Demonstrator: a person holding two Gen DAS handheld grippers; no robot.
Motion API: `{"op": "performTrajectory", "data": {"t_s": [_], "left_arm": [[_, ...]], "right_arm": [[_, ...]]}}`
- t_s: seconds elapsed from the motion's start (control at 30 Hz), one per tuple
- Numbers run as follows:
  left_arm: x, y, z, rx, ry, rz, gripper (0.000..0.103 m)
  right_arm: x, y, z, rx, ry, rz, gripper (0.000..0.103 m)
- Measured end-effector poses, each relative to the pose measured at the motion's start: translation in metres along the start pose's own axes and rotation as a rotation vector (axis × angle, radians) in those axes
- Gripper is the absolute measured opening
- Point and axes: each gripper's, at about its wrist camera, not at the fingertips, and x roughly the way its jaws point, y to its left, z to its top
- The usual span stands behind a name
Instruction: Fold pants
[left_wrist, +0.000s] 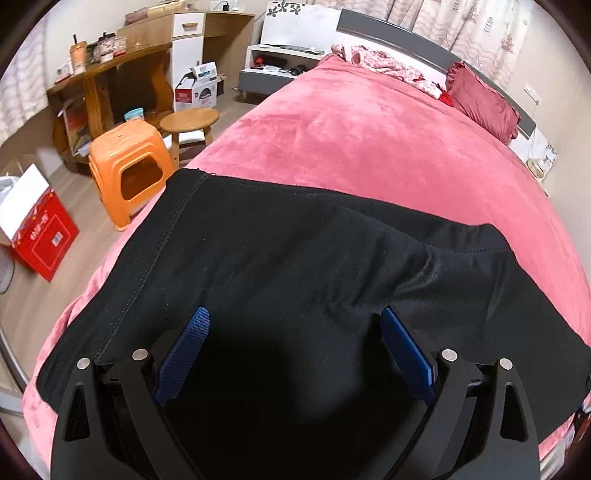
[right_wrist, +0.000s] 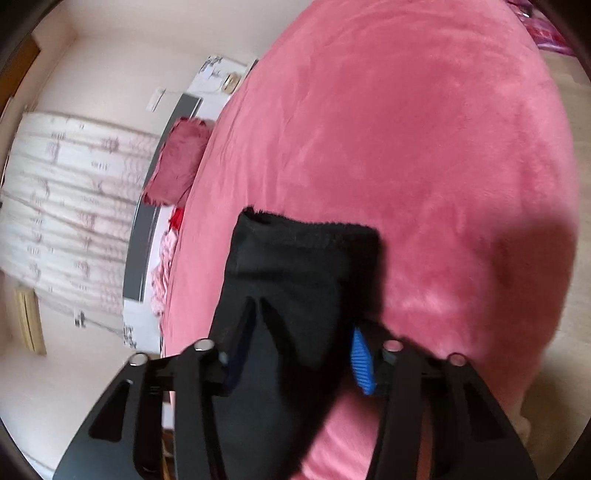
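The black knit pants (left_wrist: 295, 266) lie spread on the pink plush bed cover (left_wrist: 351, 140), close to the near edge of the bed. In my left wrist view they fill the lower half of the picture: a wide dark panel with a stitched seam running down its left side and a soft, puckered edge curving off to the right. Their long axis seems to run across this view from left to right, though the far ends pass out of sight.

My left tool (left_wrist: 295, 354) hangs directly above the cloth, angled down at it. Its two blue ribbed pads (left_wrist: 184, 354) stand spread well apart with only fabric below them, nothing pinched.

In my right wrist view a narrower end of the pants (right_wrist: 295, 280) sticks forward past my right tool (right_wrist: 295, 354), ending in a fuzzy cut edge over the pink cover. The dark cloth runs back between its arms. One bright blue pad (right_wrist: 362, 365) shows just beside the fabric; the other is hidden in shadow. The picture is blurred, so I cannot tell whether the pads are pressing the cloth or merely flanking it.

I judge the right tool nearer to a usable end, with the left over the broad middle.

Beyond the bed: a dark red pillow (left_wrist: 484, 99), an orange plastic stool (left_wrist: 129, 166), a round wooden stool (left_wrist: 190, 122), a wooden desk (left_wrist: 110, 70) and pale patterned curtains (right_wrist: 74, 206).
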Motion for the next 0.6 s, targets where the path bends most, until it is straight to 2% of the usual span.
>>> {"op": "performTrajectory", "data": {"t_s": [0.03, 0.1, 0.17, 0.3, 0.43, 0.6], "left_arm": [[0.000, 0.001, 0.000, 0.003, 0.001, 0.000, 0.093], [0.000, 0.003, 0.000, 0.004, 0.001, -0.003, 0.093], [0.000, 0.004, 0.001, -0.007, 0.001, -0.006, 0.093], [-0.002, 0.009, 0.003, -0.055, 0.000, -0.027, 0.093], [-0.006, 0.011, 0.003, -0.097, 0.001, -0.057, 0.093], [-0.012, 0.002, -0.001, -0.096, 0.003, -0.122, 0.093]], "right_arm": [[0.004, 0.001, 0.002, 0.010, 0.005, 0.012, 0.031], [0.008, 0.004, 0.005, 0.032, 0.018, 0.023, 0.023], [0.005, 0.009, 0.009, 0.053, 0.023, 0.043, 0.020], [-0.009, 0.040, 0.006, 0.001, 0.021, 0.056, 0.017], [-0.024, 0.098, -0.009, -0.135, 0.025, 0.046, 0.016], [-0.049, 0.198, -0.054, -0.432, 0.007, 0.052, 0.016]]}}
